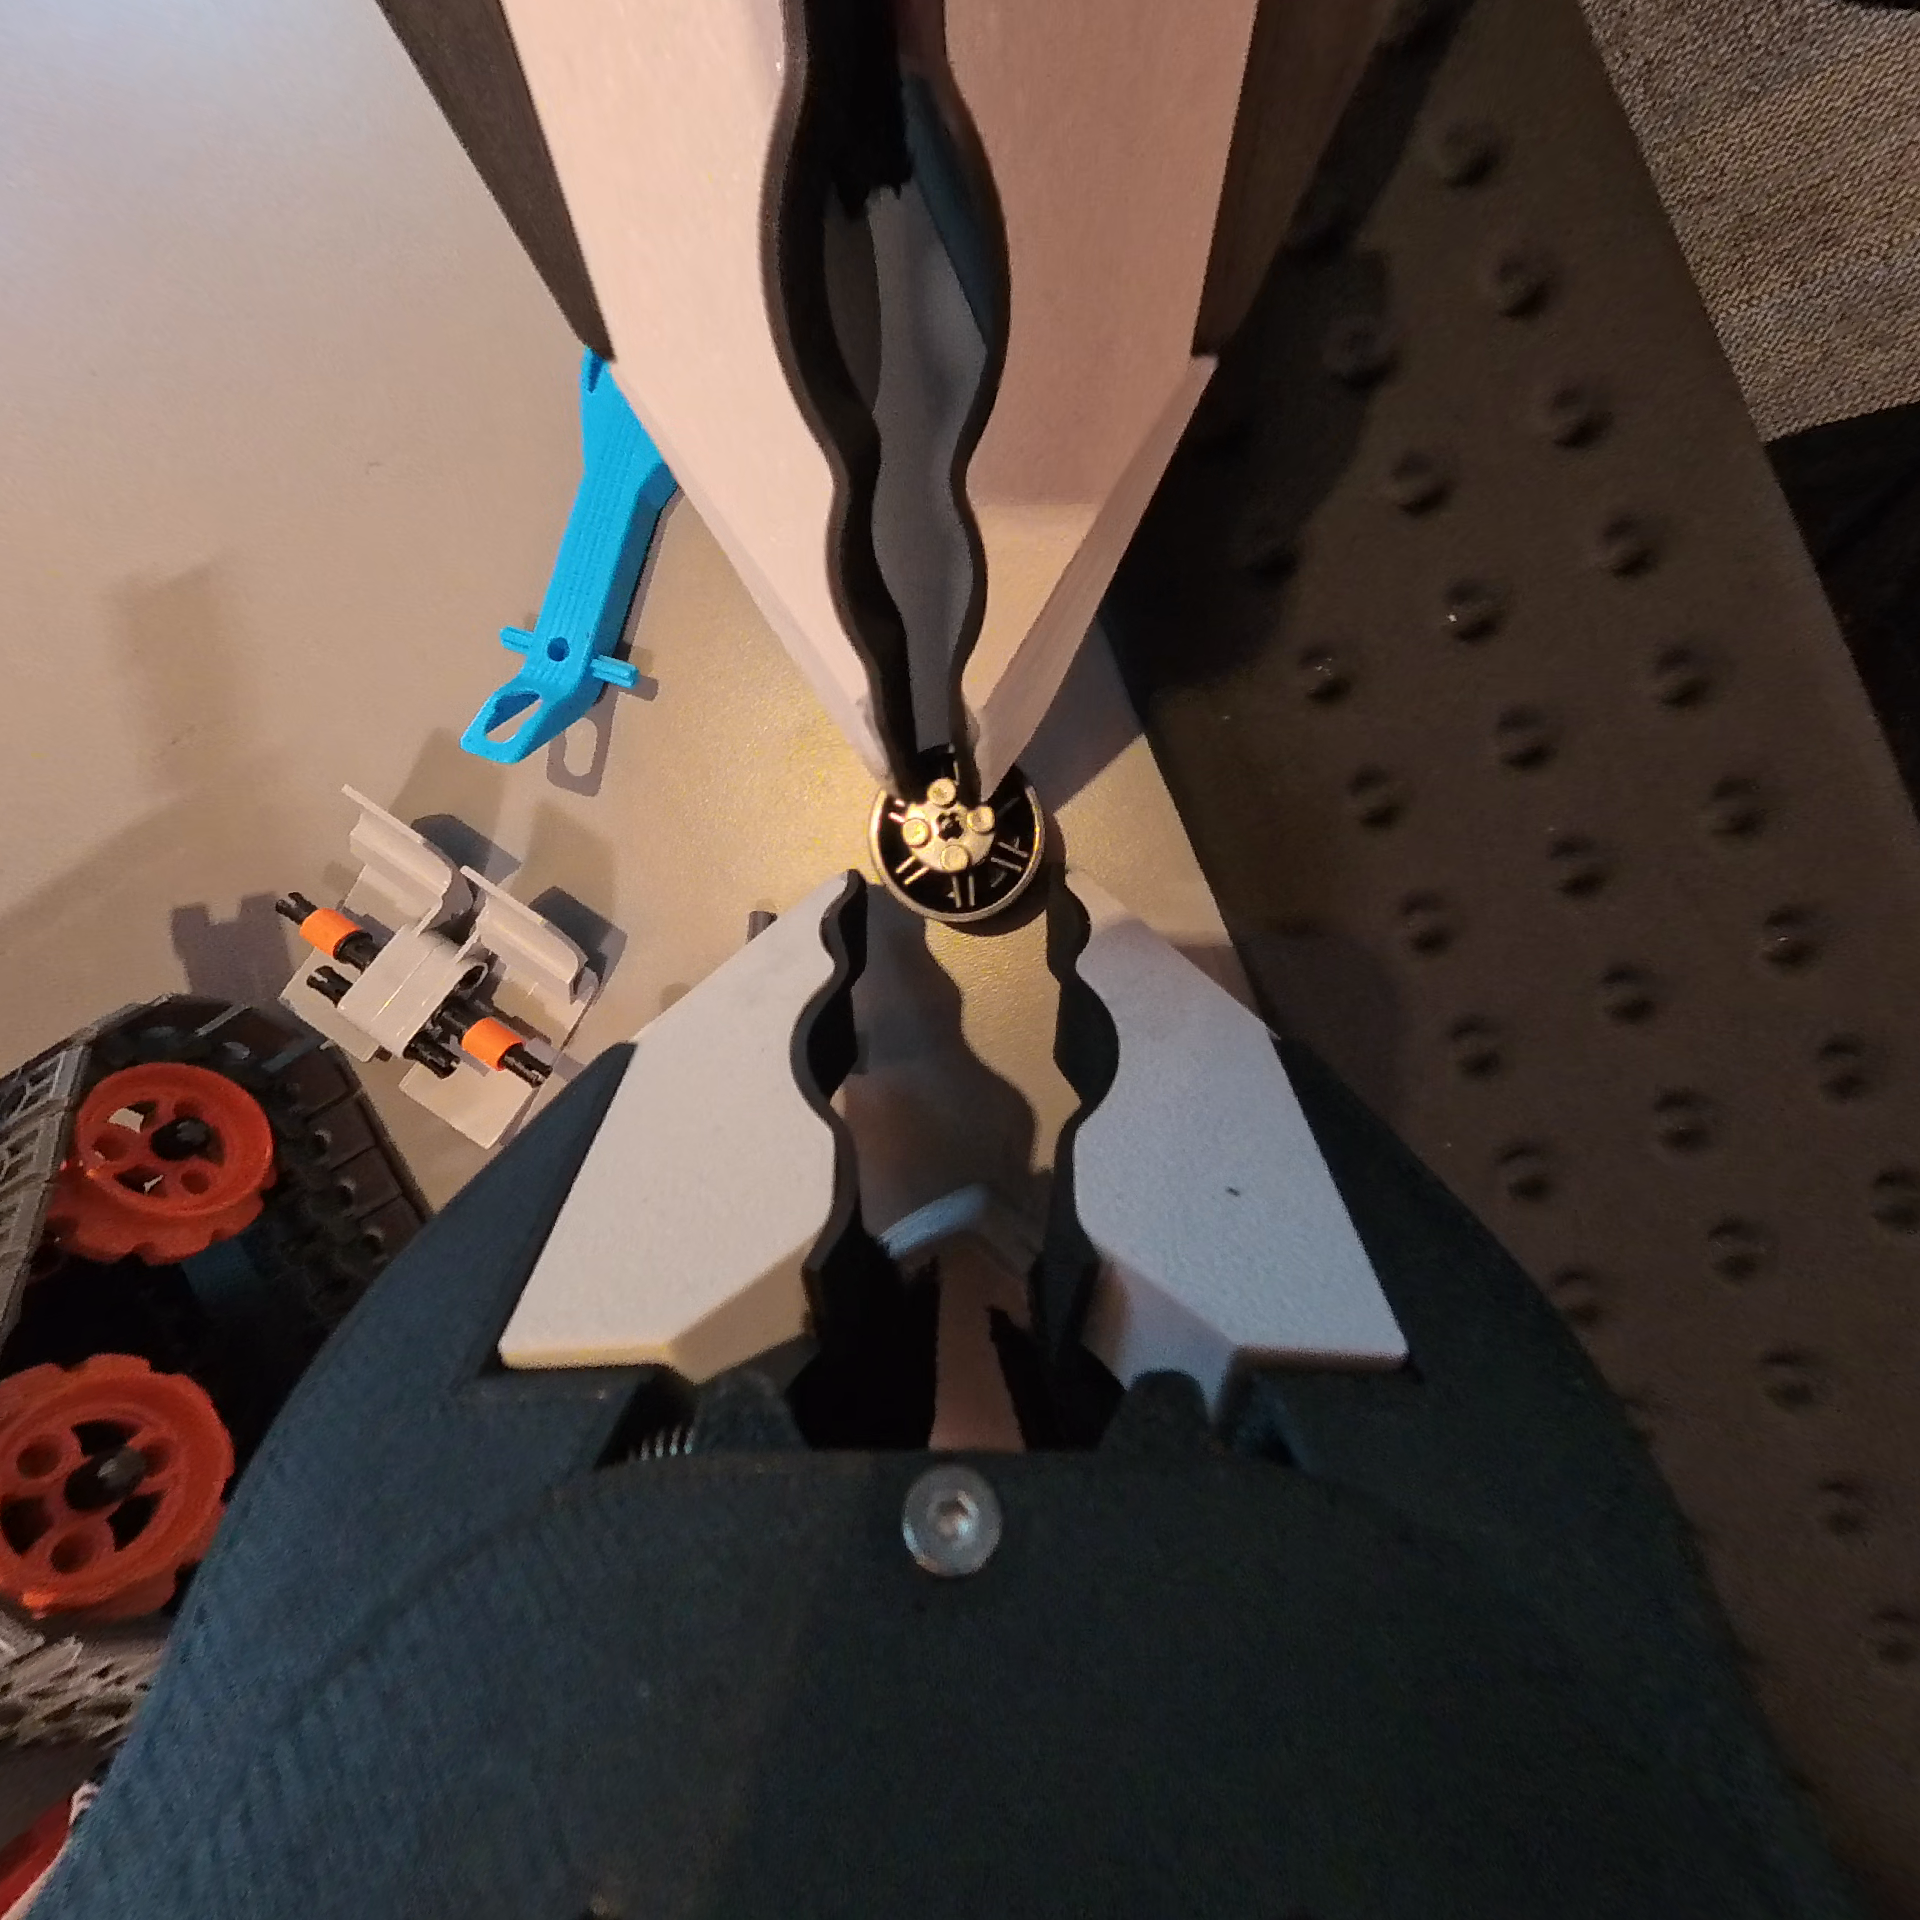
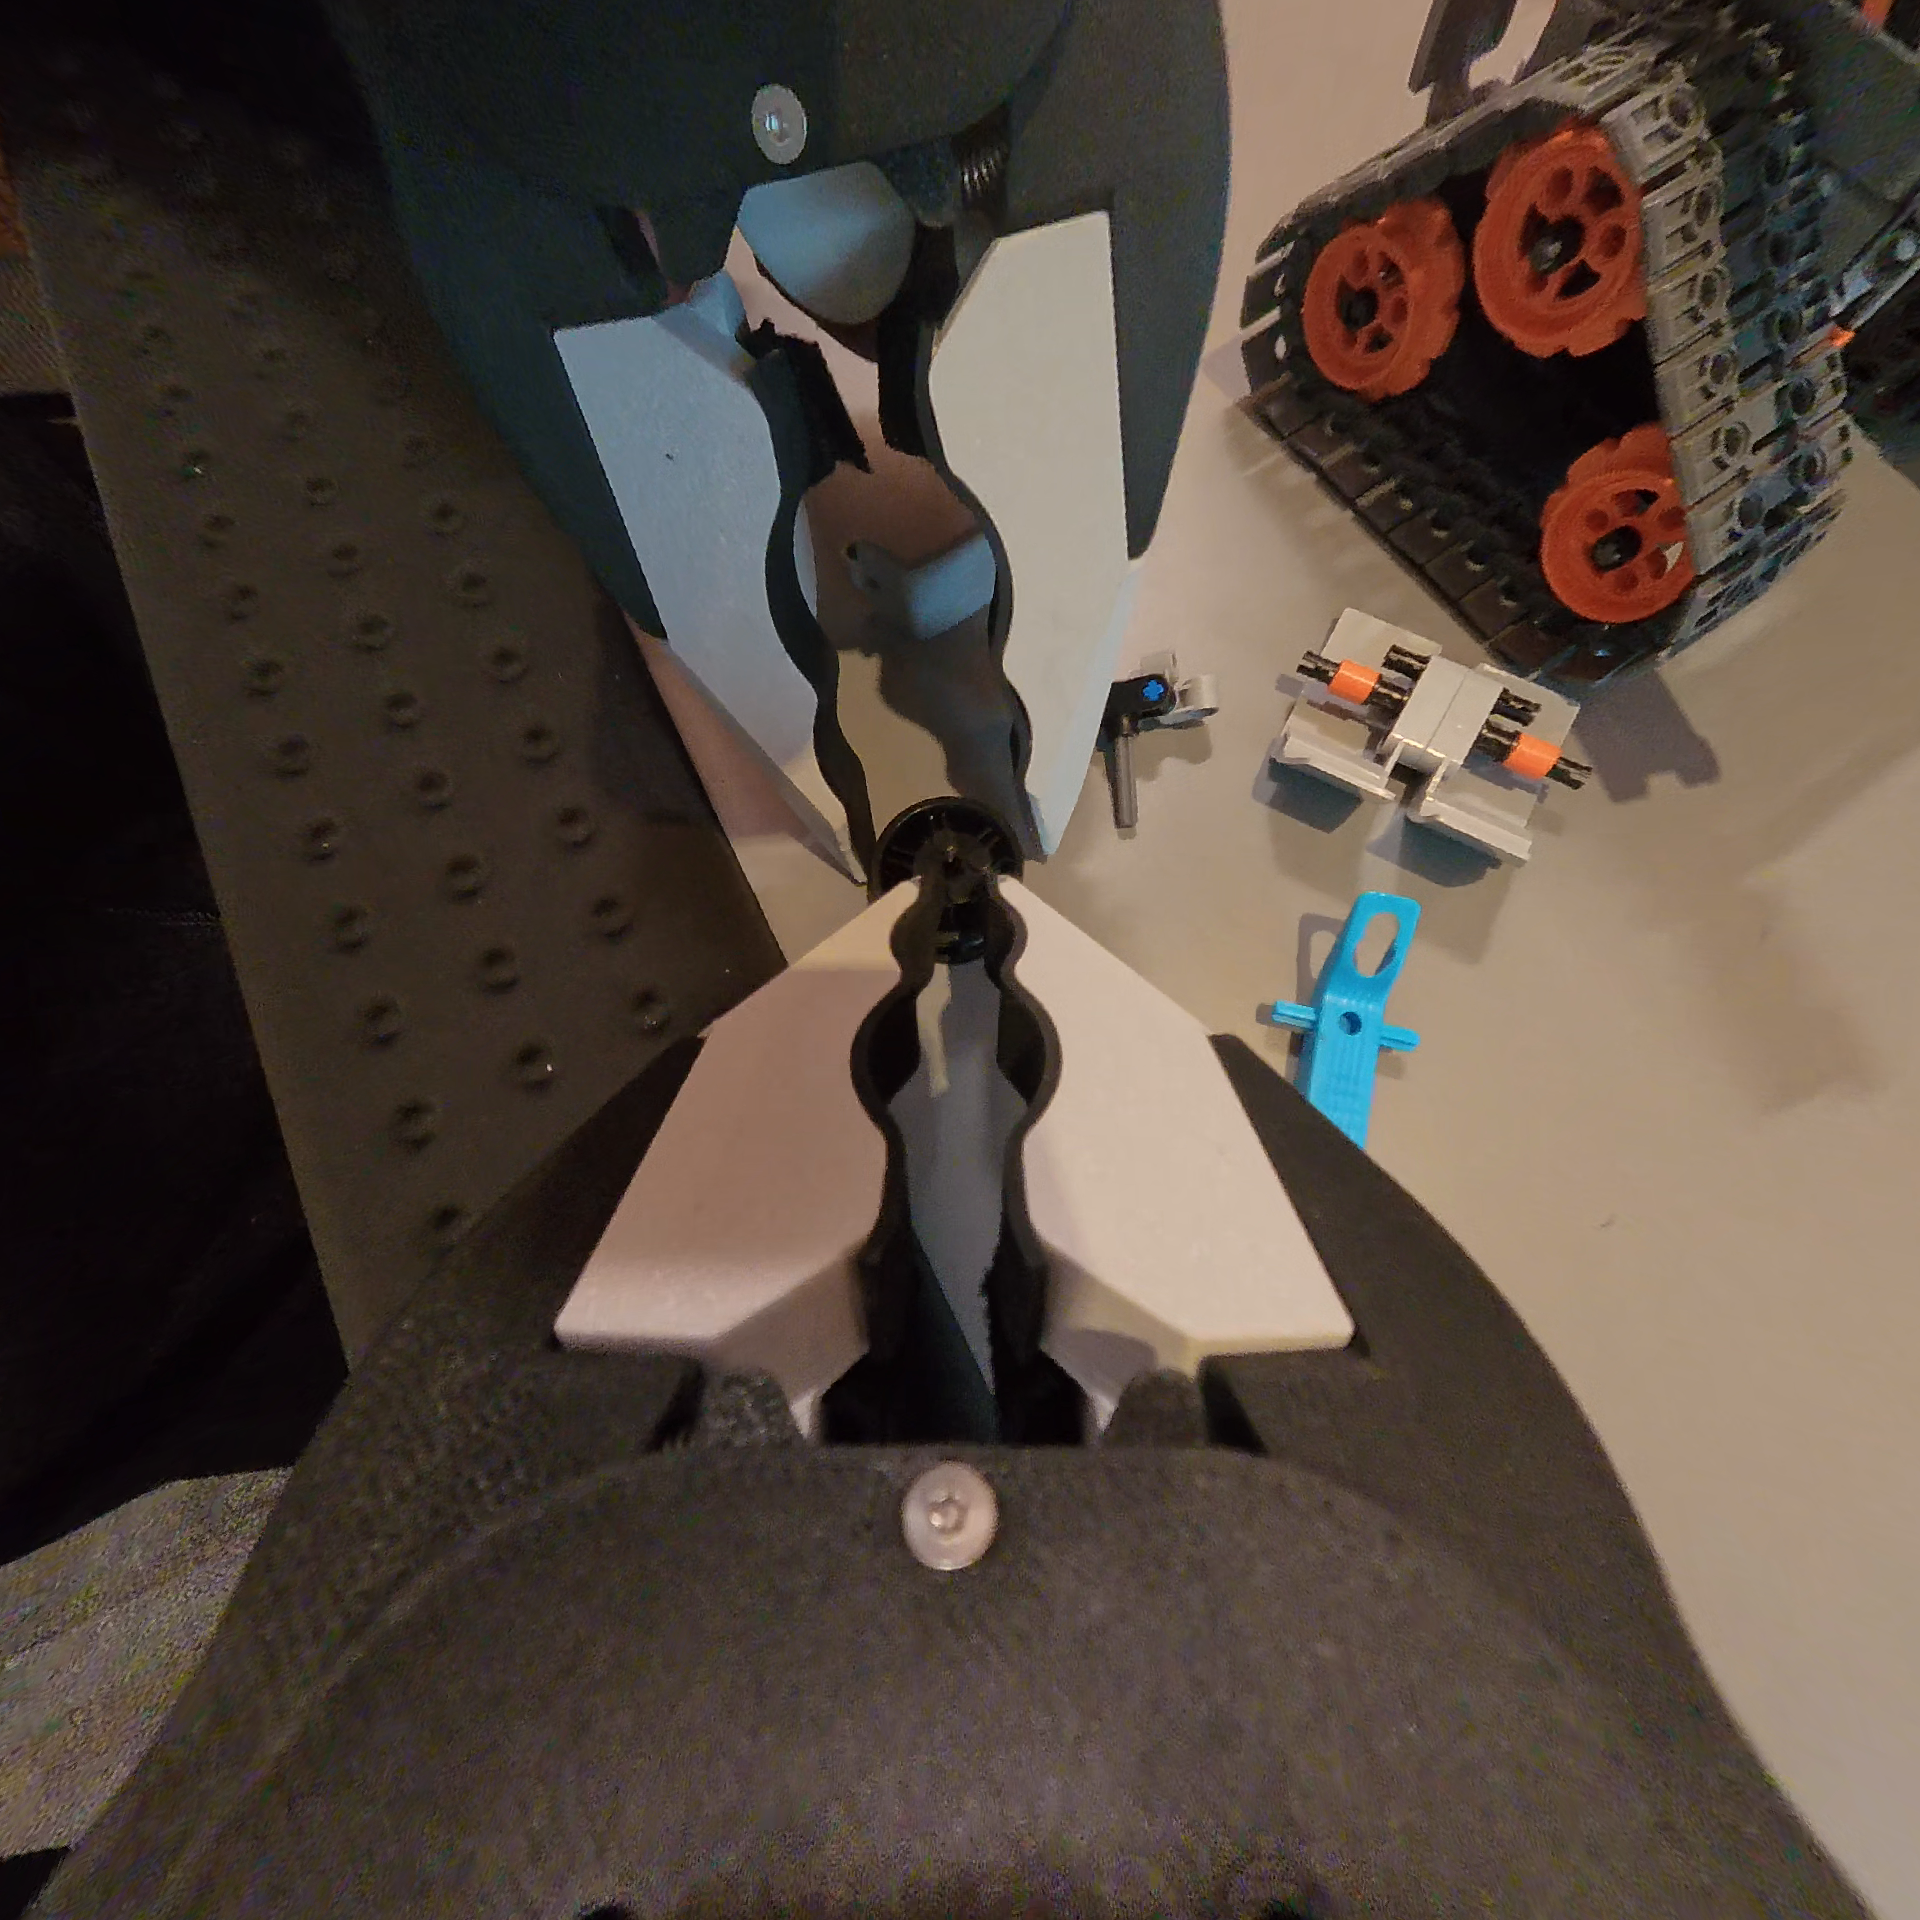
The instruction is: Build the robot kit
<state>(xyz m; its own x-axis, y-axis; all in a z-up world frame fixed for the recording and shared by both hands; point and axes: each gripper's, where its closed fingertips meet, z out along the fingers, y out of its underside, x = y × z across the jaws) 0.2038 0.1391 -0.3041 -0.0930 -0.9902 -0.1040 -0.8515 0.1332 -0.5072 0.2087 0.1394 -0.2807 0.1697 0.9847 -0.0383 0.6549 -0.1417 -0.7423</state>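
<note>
In the left wrist view, the near left of a pale, cream-coloured tabletop holds a tracked vehicle built of toy bricks, with orange wheels inside a dark tread. Just to its right lies a small grey assembly with black axles and orange bushes. Farther off is a blue plastic tool lying flat, its far end hidden behind a gripper. All three throw soft shadows on the tabletop (the light is warm and rather dim).

In the middle the two grippers meet tip to tip. The right gripper reaches in from the far side, its fingers pressed together on a small piece at the back of a black round disc with four pale studs, held up off the tabletop. The left gripper is spread, its tips on either side of the disc's rim. Whether they touch it I cannot tell.

To the right a black mat dotted with rows of dimples runs along the tabletop's edge. Beyond it, far right, is grey carpet.

The right wrist view shows the same meeting from the other side. There, a small grey and black connector with a blue pin lies just right of the left gripper's finger.
</note>
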